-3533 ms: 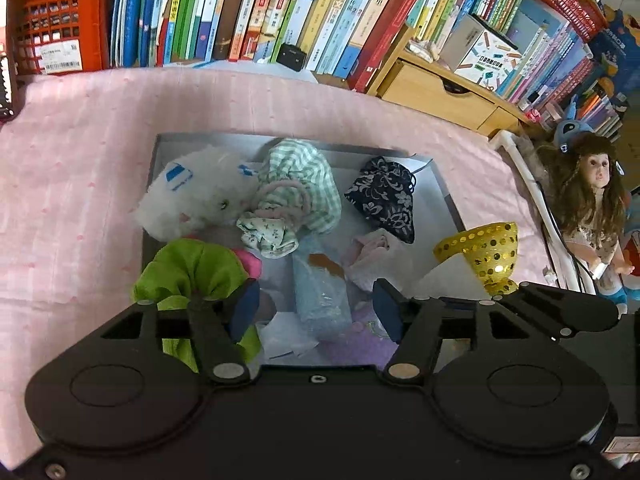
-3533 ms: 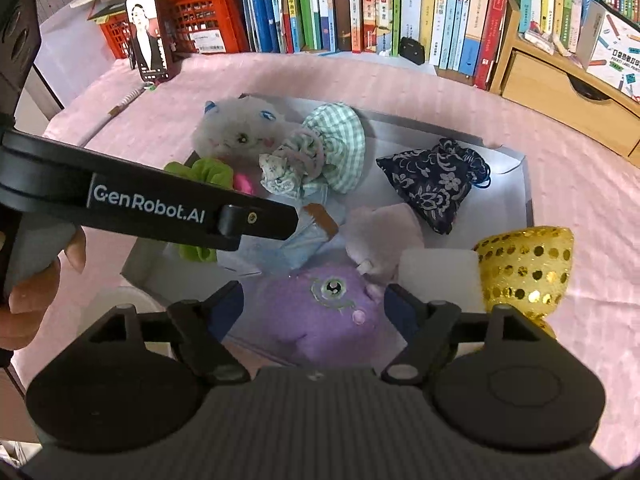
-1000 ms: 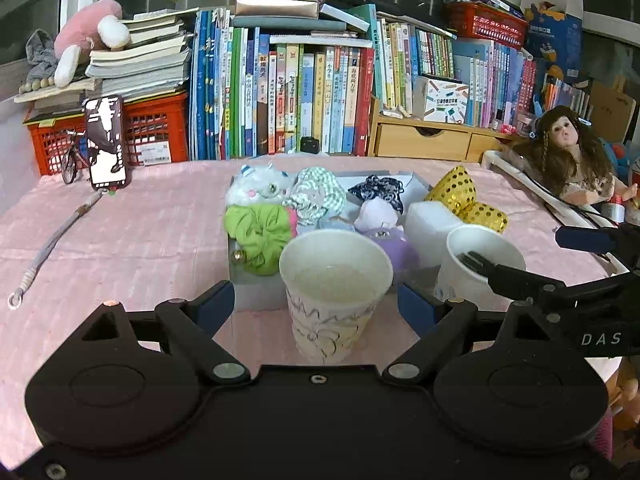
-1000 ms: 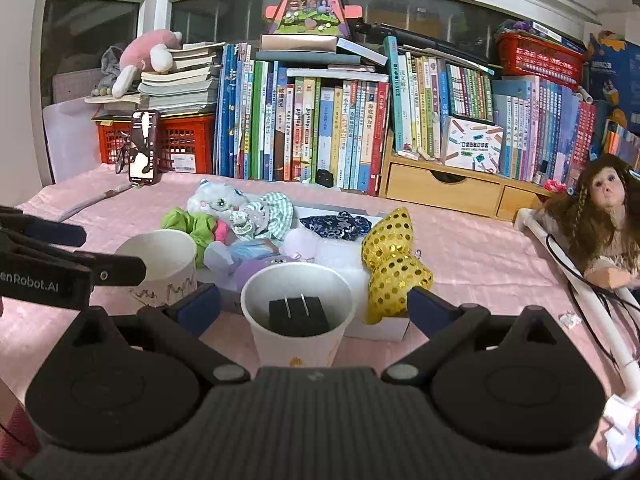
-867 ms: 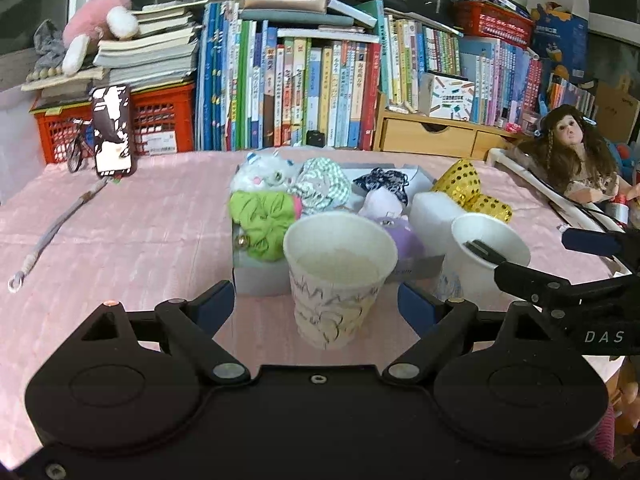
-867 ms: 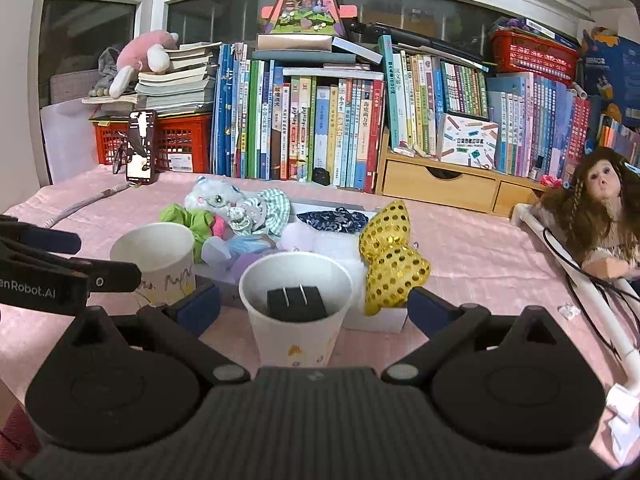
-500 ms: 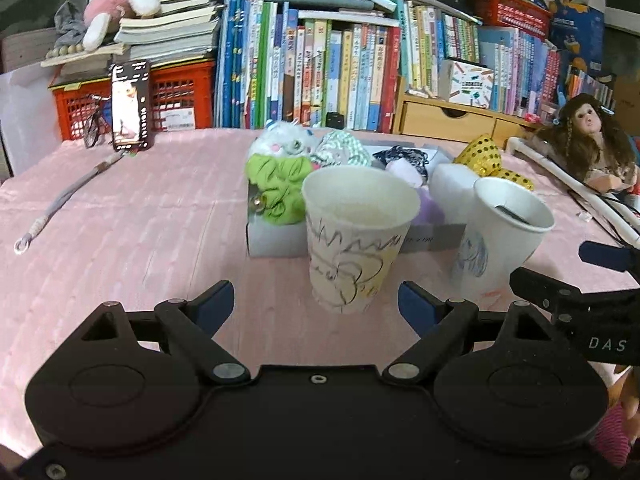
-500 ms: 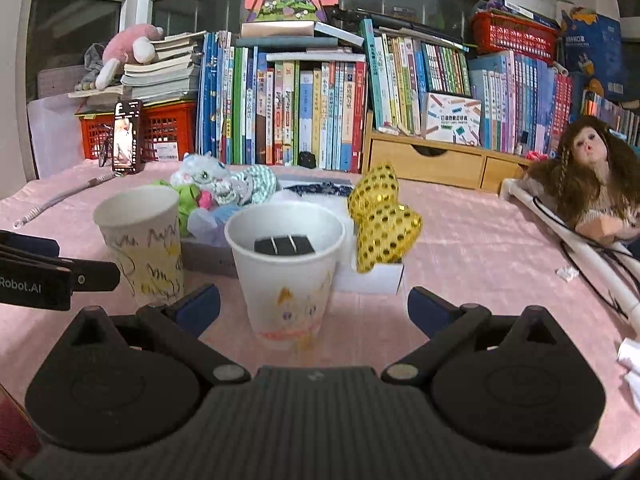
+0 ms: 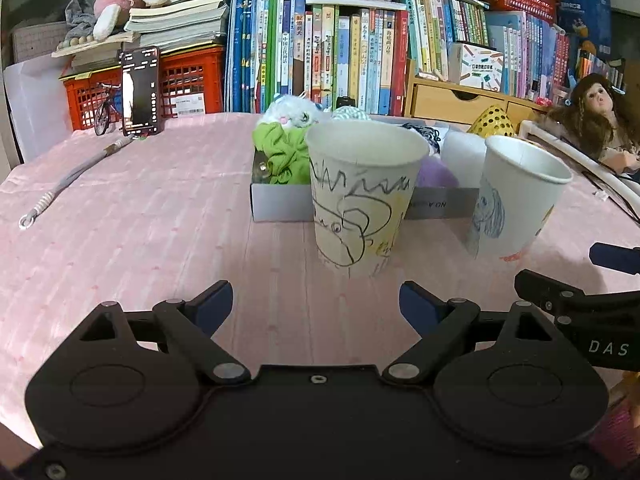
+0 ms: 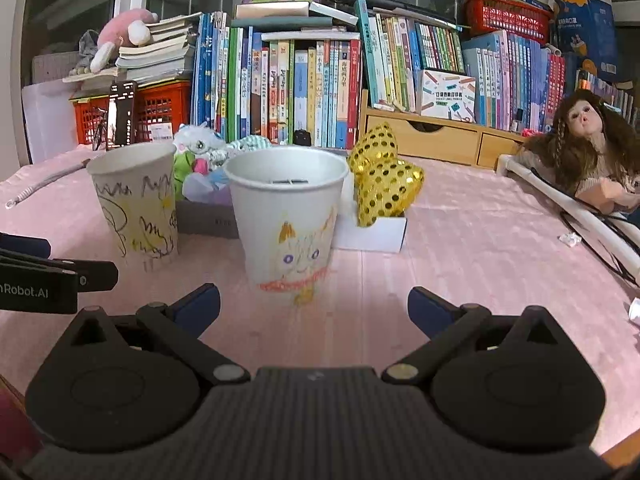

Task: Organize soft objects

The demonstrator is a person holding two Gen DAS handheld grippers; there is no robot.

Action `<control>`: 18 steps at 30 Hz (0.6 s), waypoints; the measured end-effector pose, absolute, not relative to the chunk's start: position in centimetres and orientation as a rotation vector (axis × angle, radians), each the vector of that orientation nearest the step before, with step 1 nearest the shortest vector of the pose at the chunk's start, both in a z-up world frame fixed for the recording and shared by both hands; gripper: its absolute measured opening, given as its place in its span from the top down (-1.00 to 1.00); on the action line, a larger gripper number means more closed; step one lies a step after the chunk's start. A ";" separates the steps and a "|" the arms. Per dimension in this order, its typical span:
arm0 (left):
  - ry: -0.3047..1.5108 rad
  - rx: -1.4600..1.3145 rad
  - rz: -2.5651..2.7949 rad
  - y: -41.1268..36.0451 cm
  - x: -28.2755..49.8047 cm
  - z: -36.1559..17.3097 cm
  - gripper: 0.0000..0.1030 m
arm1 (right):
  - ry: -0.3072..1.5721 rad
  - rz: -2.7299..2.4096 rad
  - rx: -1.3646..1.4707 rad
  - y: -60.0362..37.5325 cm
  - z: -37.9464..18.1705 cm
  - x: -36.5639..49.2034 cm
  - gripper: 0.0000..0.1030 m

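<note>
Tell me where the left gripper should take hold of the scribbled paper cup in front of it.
Grip the scribbled paper cup across its mid wall, coming level from the near side. It stands upright and tapers downward, and the left gripper, open, already faces it squarely.

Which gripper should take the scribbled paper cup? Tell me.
Left. The scribbled paper cup stands straight ahead of the open left gripper. The right gripper faces the other cup, with the scribbled one off to its side.
</note>
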State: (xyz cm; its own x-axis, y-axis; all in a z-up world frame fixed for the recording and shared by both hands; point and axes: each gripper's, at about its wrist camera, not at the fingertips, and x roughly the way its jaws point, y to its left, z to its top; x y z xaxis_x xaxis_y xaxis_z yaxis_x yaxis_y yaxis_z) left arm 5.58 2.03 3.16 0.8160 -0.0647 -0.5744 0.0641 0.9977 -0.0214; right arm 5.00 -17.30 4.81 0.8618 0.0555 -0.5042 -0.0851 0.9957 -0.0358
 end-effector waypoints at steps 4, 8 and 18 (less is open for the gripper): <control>0.624 0.000 -0.064 2.0 5.6 2.6 -0.74 | 0.543 0.069 -0.061 -17.3 4.2 4.9 -1.00; 0.637 -0.001 -0.058 2.0 5.8 2.0 -0.75 | 0.562 0.066 -0.064 -17.3 3.7 4.9 -1.00; 0.616 0.020 -0.038 1.6 5.6 1.3 -0.86 | 0.584 0.068 -0.039 -17.6 3.1 5.1 -1.00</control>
State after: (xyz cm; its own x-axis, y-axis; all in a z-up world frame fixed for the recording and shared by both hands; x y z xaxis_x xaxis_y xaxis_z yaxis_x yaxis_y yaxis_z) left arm 5.63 1.63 1.35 0.8156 -0.0293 -0.5778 0.0413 0.9991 0.0076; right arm 5.13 -17.63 3.09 0.8321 0.0527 -0.5521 -0.0748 0.9970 -0.0175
